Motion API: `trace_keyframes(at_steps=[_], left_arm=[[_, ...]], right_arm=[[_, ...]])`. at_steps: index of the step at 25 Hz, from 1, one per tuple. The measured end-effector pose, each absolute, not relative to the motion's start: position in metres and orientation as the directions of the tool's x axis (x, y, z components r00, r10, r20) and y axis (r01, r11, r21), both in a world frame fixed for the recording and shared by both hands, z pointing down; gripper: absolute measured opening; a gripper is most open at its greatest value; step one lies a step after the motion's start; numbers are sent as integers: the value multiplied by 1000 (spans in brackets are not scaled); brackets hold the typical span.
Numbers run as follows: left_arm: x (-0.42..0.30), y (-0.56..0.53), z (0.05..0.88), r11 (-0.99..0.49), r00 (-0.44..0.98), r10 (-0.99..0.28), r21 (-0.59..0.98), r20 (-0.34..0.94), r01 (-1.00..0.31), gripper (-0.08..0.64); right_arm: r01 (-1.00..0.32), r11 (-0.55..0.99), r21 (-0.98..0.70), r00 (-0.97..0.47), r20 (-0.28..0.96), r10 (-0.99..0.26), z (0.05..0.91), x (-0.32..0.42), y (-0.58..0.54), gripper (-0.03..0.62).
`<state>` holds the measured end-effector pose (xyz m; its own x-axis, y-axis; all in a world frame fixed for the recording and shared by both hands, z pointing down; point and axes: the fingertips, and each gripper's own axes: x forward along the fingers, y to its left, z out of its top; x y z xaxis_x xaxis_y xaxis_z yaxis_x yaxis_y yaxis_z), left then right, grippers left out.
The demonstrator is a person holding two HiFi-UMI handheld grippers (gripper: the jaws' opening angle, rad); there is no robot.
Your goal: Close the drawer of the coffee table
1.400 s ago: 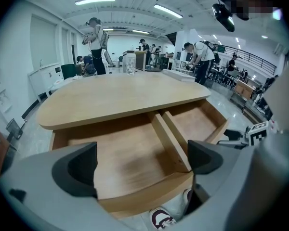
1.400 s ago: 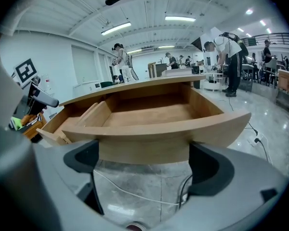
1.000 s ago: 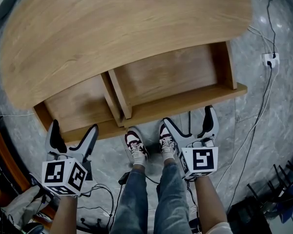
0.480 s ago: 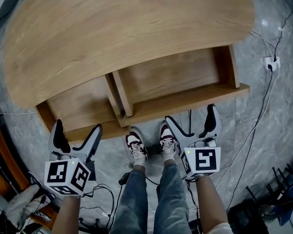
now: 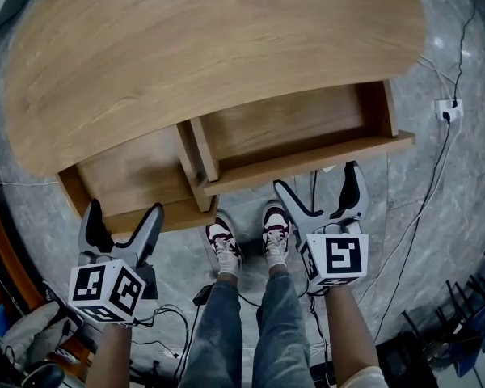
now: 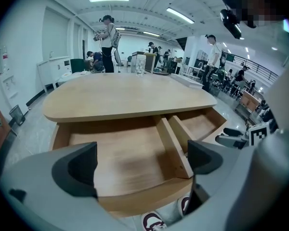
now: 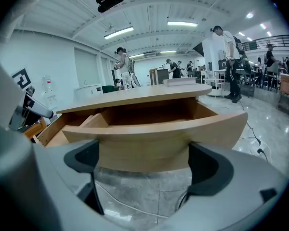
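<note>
The wooden coffee table [image 5: 186, 47] has two drawers pulled out toward me. The right drawer [image 5: 307, 162] shows its curved front [image 7: 154, 138] close before my right gripper [image 5: 317, 180], which is open and holds nothing; whether its fingertips touch the front I cannot tell. The left drawer [image 5: 137, 176] stands further out, its front edge [image 5: 149, 217] just ahead of my left gripper [image 5: 123, 208], also open and empty. In the left gripper view that drawer's bare floor [image 6: 125, 158] lies between the jaws, with the divider [image 6: 176, 146] to its right.
The person's two shoes [image 5: 218, 245] [image 5: 275, 233] stand on the grey marble floor right under the drawer fronts. Cables and a wall plug [image 5: 451, 107] lie to the right, and clutter [image 5: 24, 338] sits at lower left. Other people stand beyond the table [image 6: 108, 42].
The right gripper has moved forward toward the right drawer, whose front now sits slightly further in than the left drawer's. The left gripper has barely shifted.
</note>
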<state>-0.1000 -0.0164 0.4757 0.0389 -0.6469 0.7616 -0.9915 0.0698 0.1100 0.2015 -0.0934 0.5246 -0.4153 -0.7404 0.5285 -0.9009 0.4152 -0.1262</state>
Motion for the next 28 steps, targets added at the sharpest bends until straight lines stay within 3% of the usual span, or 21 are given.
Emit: trace_keyframes(at_steps=[28], left_arm=[[-113,-19,486,132,22,-629,134,777,-982,575]], right_arm=[[-912,389,-132,-395,540,-743,527,184,-133,588]])
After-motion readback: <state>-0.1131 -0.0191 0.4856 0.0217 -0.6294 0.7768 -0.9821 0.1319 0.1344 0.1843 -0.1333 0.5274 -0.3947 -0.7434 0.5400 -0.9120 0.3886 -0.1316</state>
